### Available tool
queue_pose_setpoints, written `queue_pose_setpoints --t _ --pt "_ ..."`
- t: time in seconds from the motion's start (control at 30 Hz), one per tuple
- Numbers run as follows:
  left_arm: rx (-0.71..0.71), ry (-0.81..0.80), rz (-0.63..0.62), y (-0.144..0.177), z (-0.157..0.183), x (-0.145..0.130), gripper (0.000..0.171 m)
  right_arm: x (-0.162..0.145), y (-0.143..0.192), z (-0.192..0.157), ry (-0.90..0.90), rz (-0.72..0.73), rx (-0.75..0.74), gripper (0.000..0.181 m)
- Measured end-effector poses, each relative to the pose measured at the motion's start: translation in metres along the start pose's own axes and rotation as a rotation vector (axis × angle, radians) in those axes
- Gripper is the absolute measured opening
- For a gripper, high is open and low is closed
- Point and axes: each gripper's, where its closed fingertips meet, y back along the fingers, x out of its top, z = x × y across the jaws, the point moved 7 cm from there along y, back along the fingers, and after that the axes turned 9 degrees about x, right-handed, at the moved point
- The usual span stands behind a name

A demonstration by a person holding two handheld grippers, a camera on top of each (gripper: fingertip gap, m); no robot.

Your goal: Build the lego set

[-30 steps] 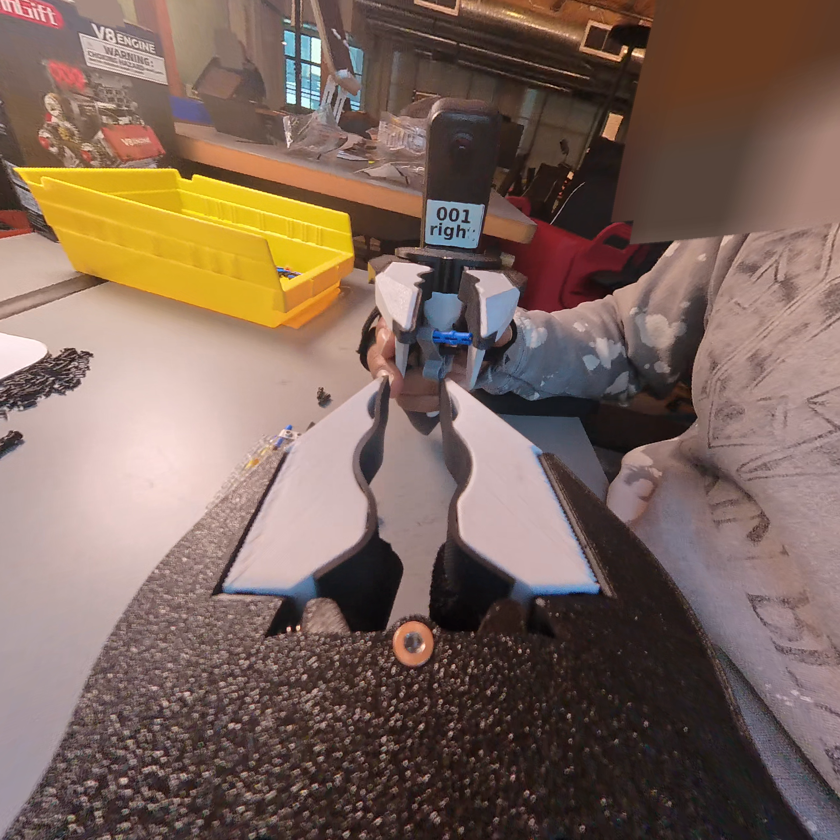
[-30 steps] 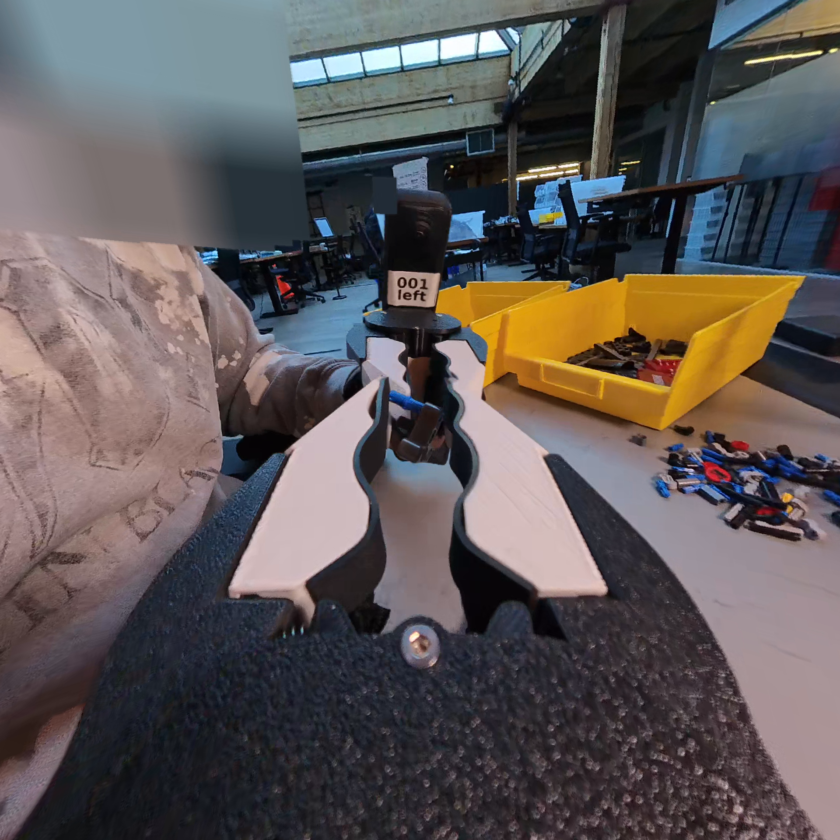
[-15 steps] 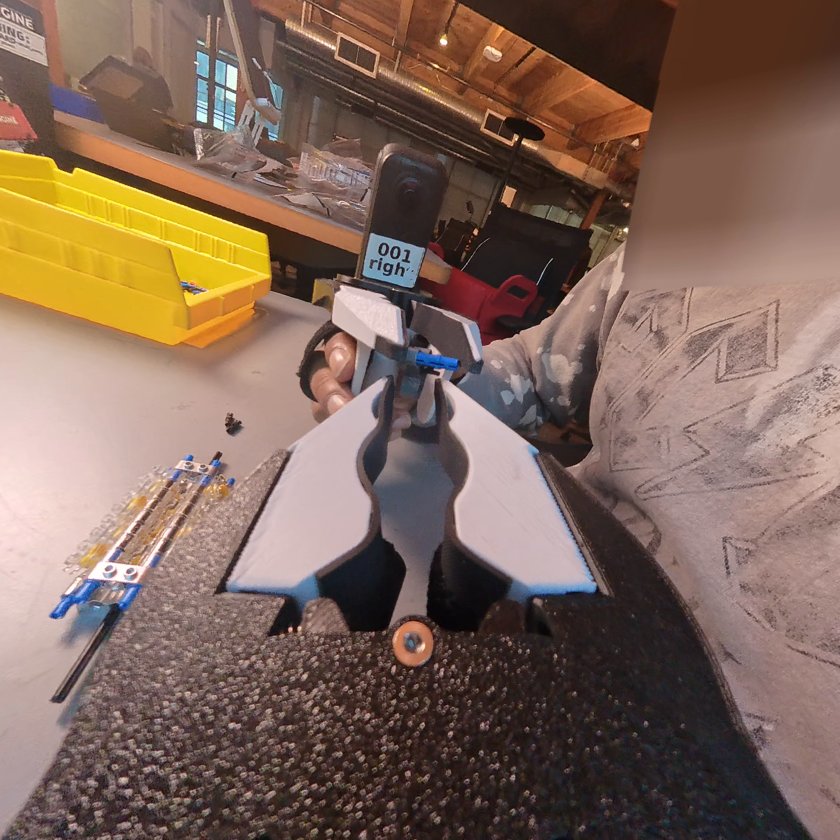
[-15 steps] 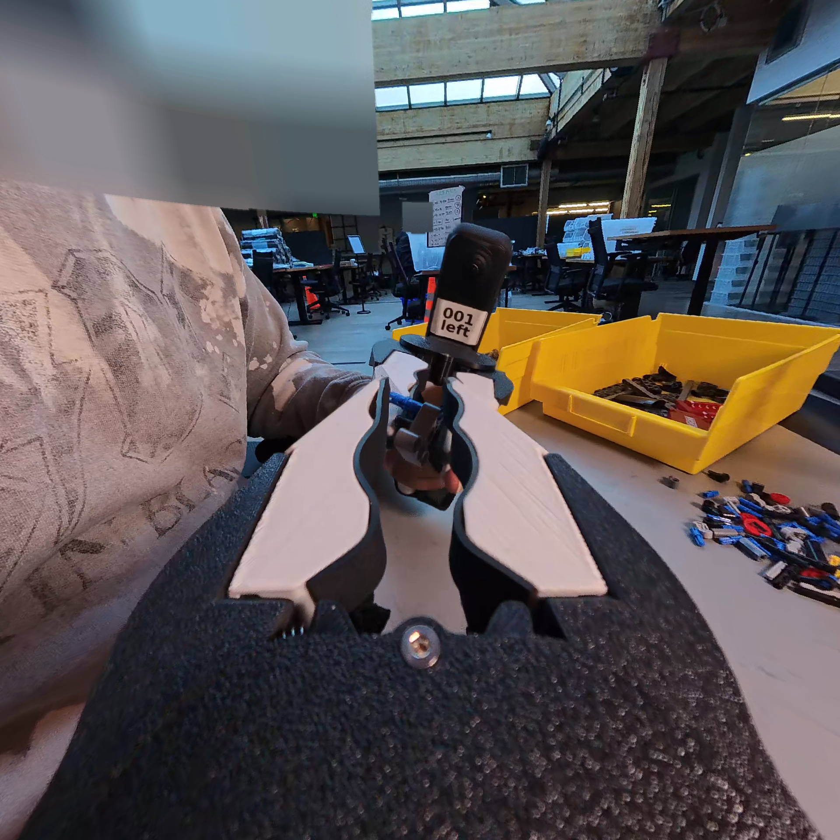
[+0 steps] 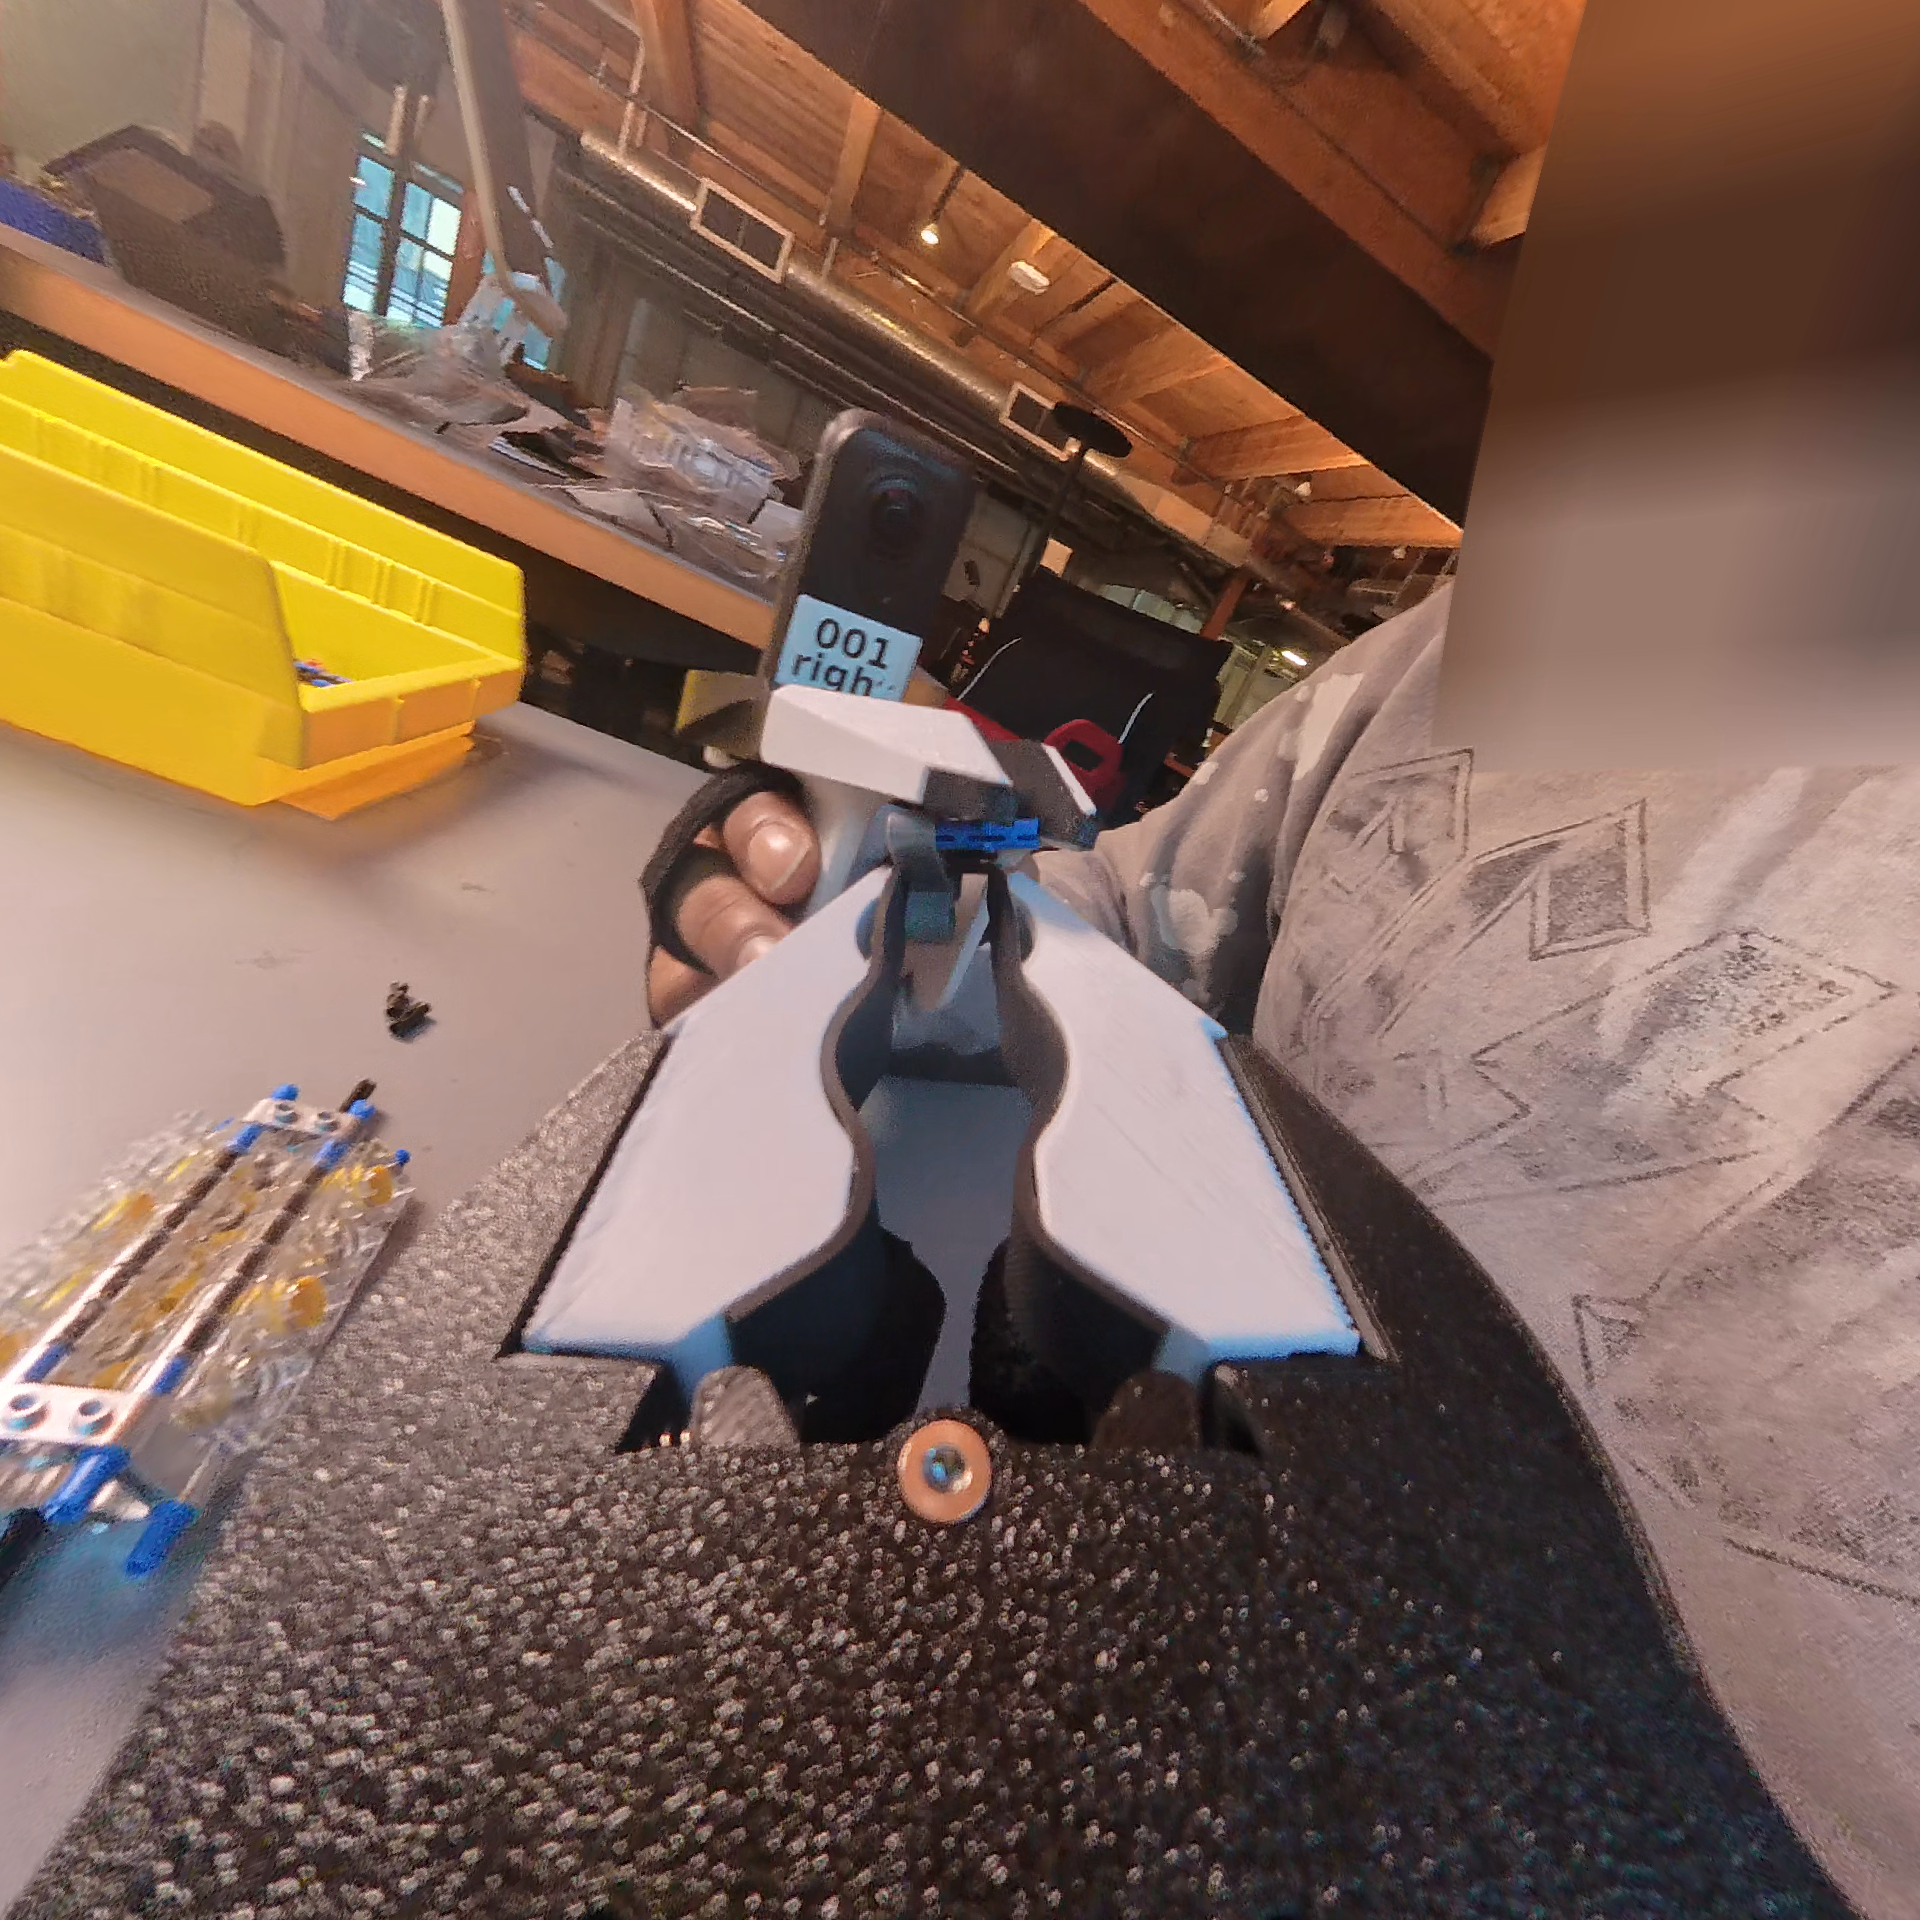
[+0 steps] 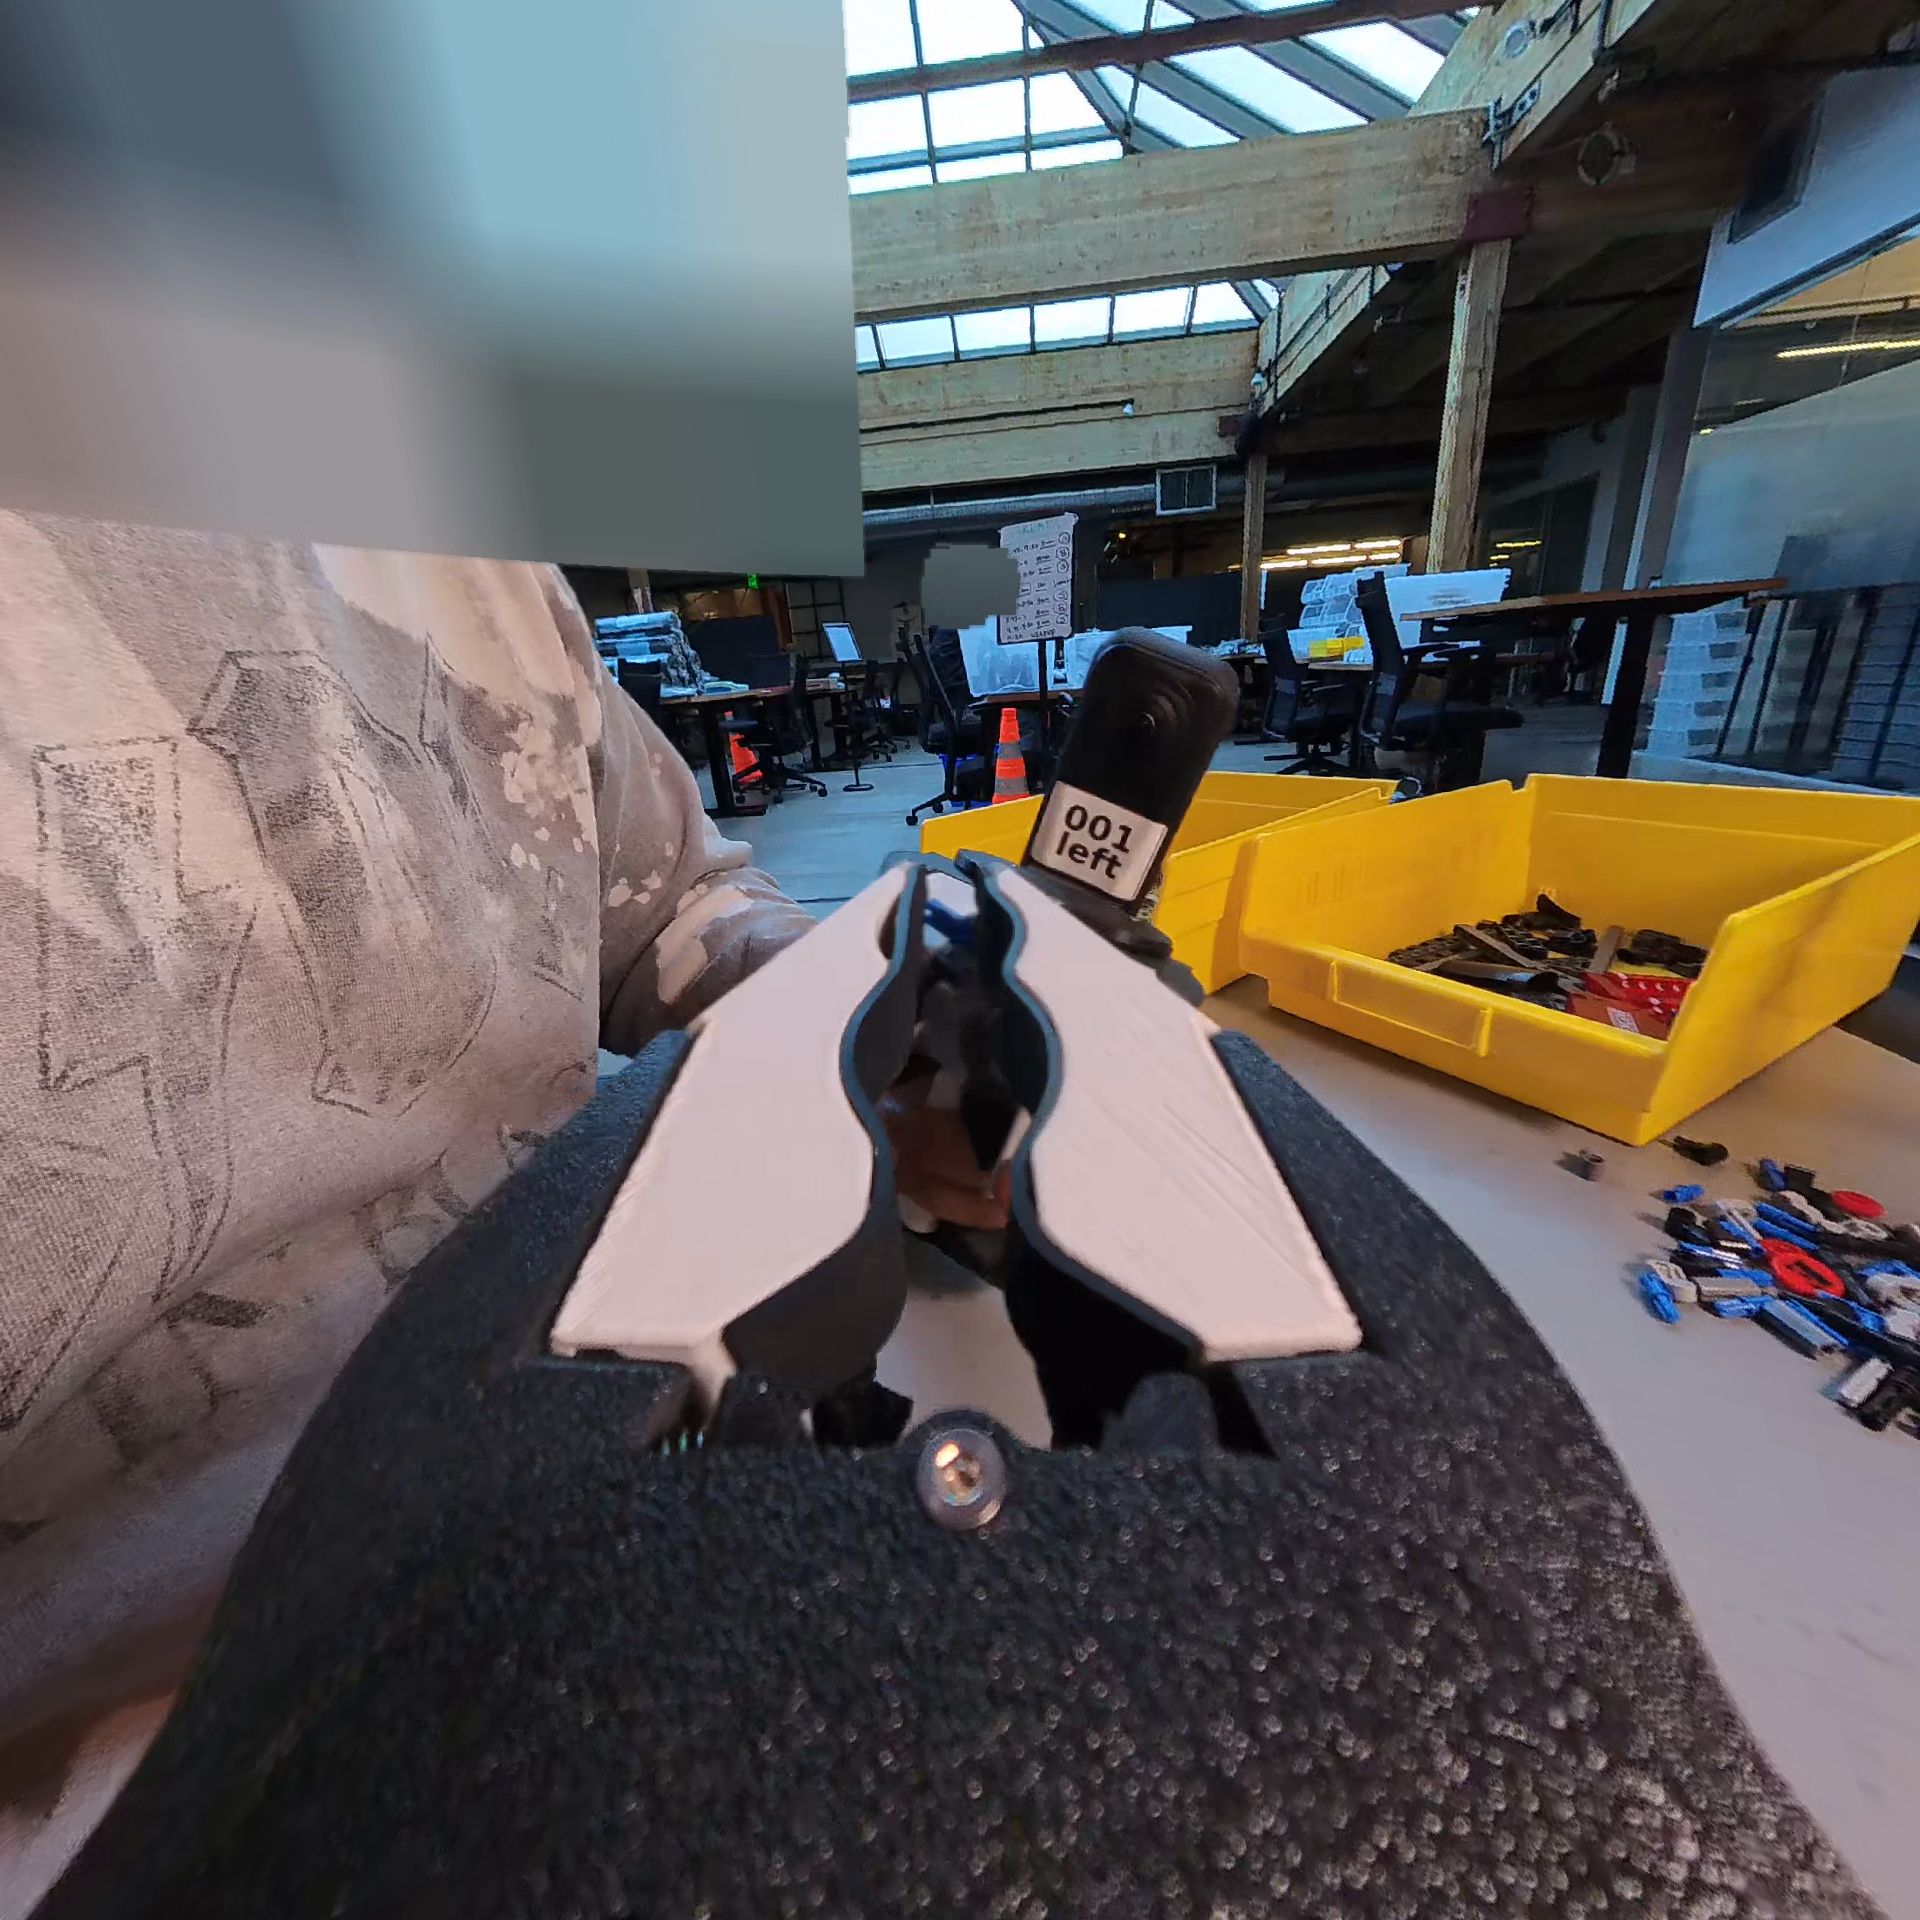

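Tip to tip: right gripper (image 5: 971,836) pinching blue pin (image 5: 985,833) crosswise, left gripper (image 5: 940,914) clamped on grey piece (image 5: 925,909) just beneath.

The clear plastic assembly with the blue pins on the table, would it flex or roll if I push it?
The clear plastic assembly lies flat and wide, so it would probably slide, not roll. Two dark rods and grey end plates brace it, so it likely stays fairly stiff. Its protruding blue pins may snag.

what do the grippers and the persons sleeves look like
Both grippers, left gripper and right gripper, have pale grey wedge fingers with wavy black inner edges, set in a rough black body with one round screw. Each carries a black upright camera bearing a small label. The sleeve is grey, mottled, with printed shapes.
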Motion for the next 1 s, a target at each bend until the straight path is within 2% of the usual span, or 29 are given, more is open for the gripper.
queue_pose_setpoints --t 0.1,0.13,0.17,0.3,0.4,0.5,0.63,0.87,1.0 --pt "0.06 -0.03 -0.005 0.007 -0.006 0.003 0.013 0.002 0.004 0.002 0.021 -0.015 -0.033 0.0" --pt "0.087 -0.053 -0.01 0.009 -0.007 0.004 0.006 0.002 0.006 0.003 0.016 -0.023 -0.035 0.0" --pt "0.128 -0.086 -0.026 0.011 -0.009 0.004 0.005 0.002 0.008 0.004 0.009 -0.033 -0.049 0.001" --pt "0.361 -0.35 -0.176 0.017 -0.018 -0.001 0.005 0.004 0.015 0.011 -0.008 -0.065 -0.097 0.02" --pt "0.463 -0.451 -0.225 0.019 -0.022 -0.001 0.005 -0.004 0.014 0.016 -0.004 -0.165 -0.144 0.034" --pt "0.492 -0.516 -0.259 0.019 -0.022 -0.003 0.005 -0.015 0.012 0.018 0.005 -0.254 -0.177 0.038" --pt "0.525 -0.611 -0.304 0.018 -0.02 -0.005 0.005 -0.026 0.013 0.023 0.009 -0.371 -0.209 0.033" --pt "0.595 -0.777 -0.389 0.019 -0.02 -0.009 0.005 -0.03 0.013 0.025 -0.019 -0.429 -0.221 0.033" --pt "0.583 -0.869 -0.437 0.019 -0.015 -0.013 0.005 -0.032 0.012 0.02 0.038 -0.463 -0.188 0.032"
